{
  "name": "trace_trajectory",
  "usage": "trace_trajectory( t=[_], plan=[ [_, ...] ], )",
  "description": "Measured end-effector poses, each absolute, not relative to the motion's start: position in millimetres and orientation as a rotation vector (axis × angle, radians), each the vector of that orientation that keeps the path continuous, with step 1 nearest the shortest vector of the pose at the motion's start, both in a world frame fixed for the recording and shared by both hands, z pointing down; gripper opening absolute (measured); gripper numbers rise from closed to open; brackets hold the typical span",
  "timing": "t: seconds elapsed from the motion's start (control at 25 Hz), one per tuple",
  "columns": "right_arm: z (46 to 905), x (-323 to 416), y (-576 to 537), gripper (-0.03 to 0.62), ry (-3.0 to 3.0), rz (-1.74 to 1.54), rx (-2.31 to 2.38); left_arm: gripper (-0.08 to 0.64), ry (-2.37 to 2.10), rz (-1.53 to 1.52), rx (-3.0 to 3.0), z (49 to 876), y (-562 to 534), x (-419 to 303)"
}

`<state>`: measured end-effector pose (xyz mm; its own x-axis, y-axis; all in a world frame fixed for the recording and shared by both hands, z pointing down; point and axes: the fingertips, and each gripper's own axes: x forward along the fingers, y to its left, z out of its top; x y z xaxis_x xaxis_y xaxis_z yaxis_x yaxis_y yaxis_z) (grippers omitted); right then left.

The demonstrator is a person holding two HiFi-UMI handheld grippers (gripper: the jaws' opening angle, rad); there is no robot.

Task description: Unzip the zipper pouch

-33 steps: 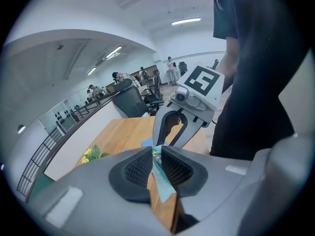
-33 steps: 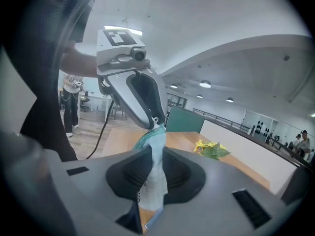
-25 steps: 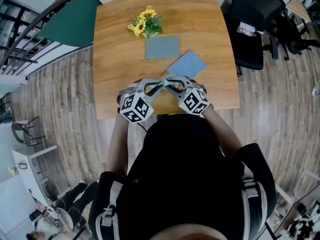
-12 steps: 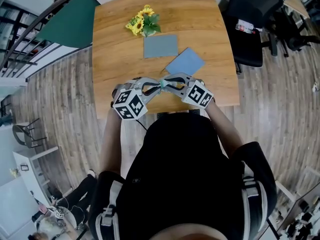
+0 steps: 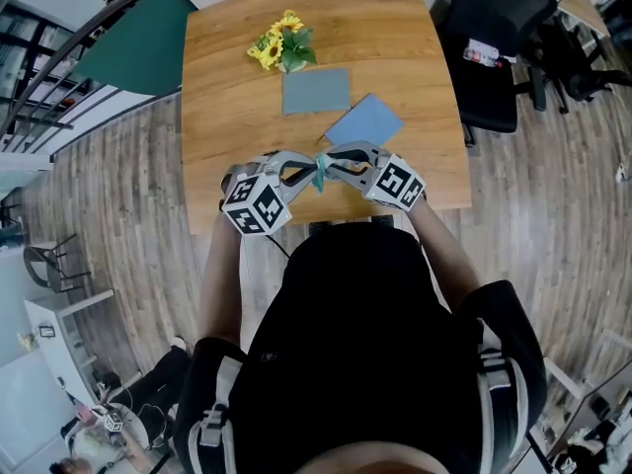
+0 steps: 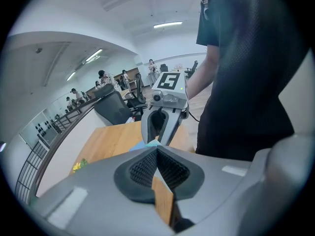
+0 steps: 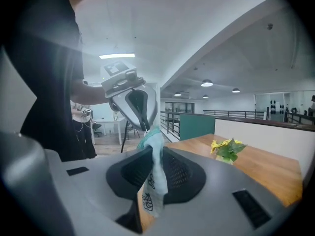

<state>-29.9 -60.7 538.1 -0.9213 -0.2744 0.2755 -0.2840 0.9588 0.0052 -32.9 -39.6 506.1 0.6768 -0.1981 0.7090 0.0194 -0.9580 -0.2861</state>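
Note:
A small white pouch point(image 7: 153, 178) with printed figures and a teal top hangs between the pads of my right gripper point(image 7: 155, 154), which is shut on it. In the head view the pouch point(image 5: 318, 172) sits between both grippers over the table's near edge. My left gripper point(image 6: 156, 150) faces the right one tip to tip. Its jaws have just been closing and now meet, with a sliver of the pouch's teal top point(image 6: 152, 143) pinched at their tips. From the right gripper view, the left gripper point(image 7: 146, 128) touches the pouch's upper end.
On the wooden table point(image 5: 227, 117) farther off lie a grey square mat point(image 5: 316, 92) and a blue mat point(image 5: 363, 124), with a bunch of yellow flowers point(image 5: 282, 47) behind them. A black office chair point(image 5: 489, 47) stands to the table's right.
Both grippers have rolled slightly. The left marker cube has slid a little left, and the right cube has turned. The teal pouch now shows more between the tips.

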Motion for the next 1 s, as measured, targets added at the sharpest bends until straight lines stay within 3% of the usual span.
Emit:
trace_trajectory(
  t=[0.16,0.28,0.56,0.8,1.0],
  plan=[
    [534.9,-31.7,-53.7,0.082,-2.837,0.017,0.302,0.002,0.128,-1.132,-2.614,500.6,-39.3,-28.7],
    [531.7,-32.7,-45.3,0.173,-2.846,0.053,0.180,0.002,0.090,-1.139,-2.602,500.8,-34.5,-26.9],
    [527.8,-36.7,-36.0,0.233,-2.792,0.053,-0.086,0.002,0.003,-1.140,-2.600,503.4,-21.2,-22.5],
    [531.8,-40.5,-29.4,0.081,-2.771,0.128,-0.215,0.002,0.003,-1.134,-2.615,503.2,-21.4,-19.9],
    [524.7,-36.2,-40.1,0.048,-2.857,0.225,-0.165,0.002,0.059,-1.089,-2.650,497.2,-28.8,-19.5]
  ],
)
